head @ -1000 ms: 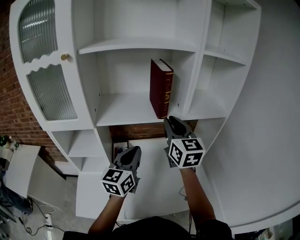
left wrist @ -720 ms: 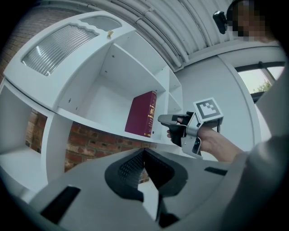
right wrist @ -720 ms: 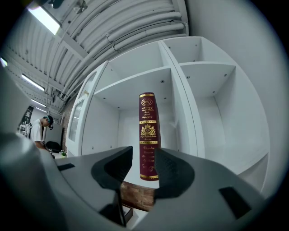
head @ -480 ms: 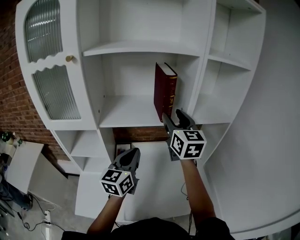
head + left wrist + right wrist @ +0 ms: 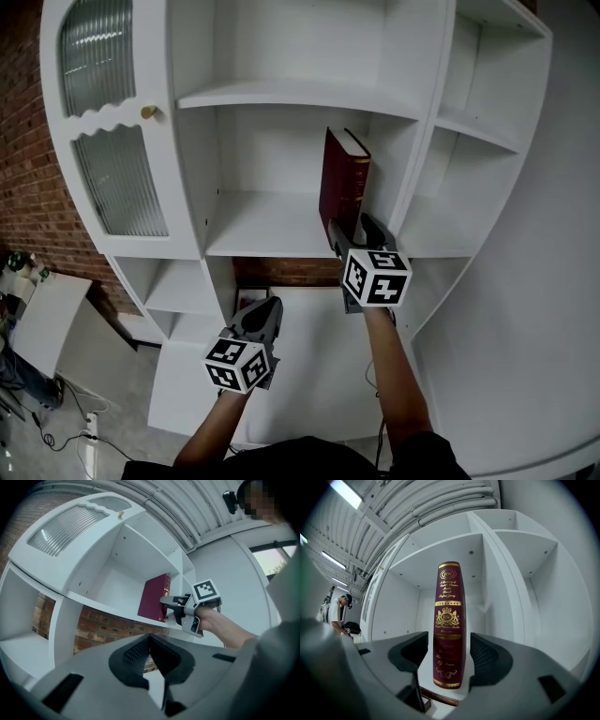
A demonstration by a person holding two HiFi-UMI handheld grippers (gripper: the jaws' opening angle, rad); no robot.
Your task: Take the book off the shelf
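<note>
Maroon book stands upright at the shelf's front edge, with open board left of it. Right gripper is held level, jaws just opened wide around the spine, seemingly not touching it. Left gripper hangs below-left of the book, jaws together, empty.

Right gripper level, jaws just opening wide astride the book — left gripper lower, jaws together

Bright, sharp, fisheye-warped edges
</note>
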